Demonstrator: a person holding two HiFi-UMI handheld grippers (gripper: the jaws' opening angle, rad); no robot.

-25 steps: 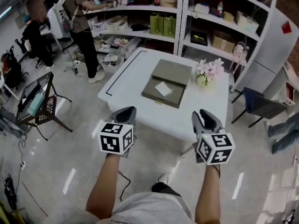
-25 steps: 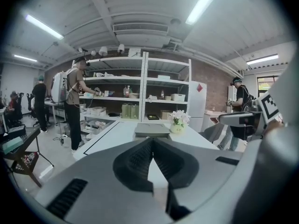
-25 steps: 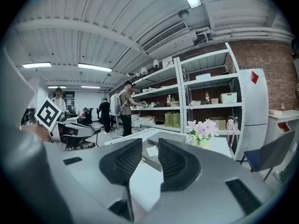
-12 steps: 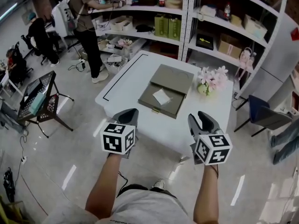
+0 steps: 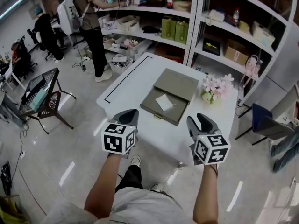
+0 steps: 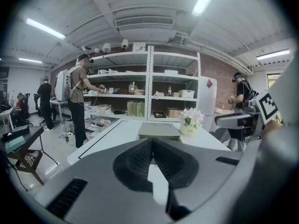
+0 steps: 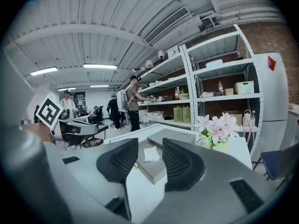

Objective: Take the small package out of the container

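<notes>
We see a white table [image 5: 126,85] with a flat grey box [image 5: 160,107] at its middle, a little toward the right edge. The box is open, and the package [image 5: 164,102], small and white, lies inside it on the floor of the tray, close to the tray's far wall. A grey slab [image 5: 176,83], which we take for the lid, lies flat against the box on the side toward the far edge. A pot of pink flowers [image 5: 216,87] stands by the right edge, just beside the lid and apart from it.

Both claws hang short of the table's near edge, over the floor and well apart from the box. The left gripper [image 5: 129,113] is clenched: in its own view we find the two ribbed pads meeting at their tips with nothing between them. The right gripper [image 5: 199,119] is released and its jaws are opening. Through the gap in its own view we see the package [image 7: 150,154] far off in the box, untouched by either pad.

Beyond the far edge stand shelves [image 5: 196,17], where a person [image 5: 88,13] with a backpack is busy.
</notes>
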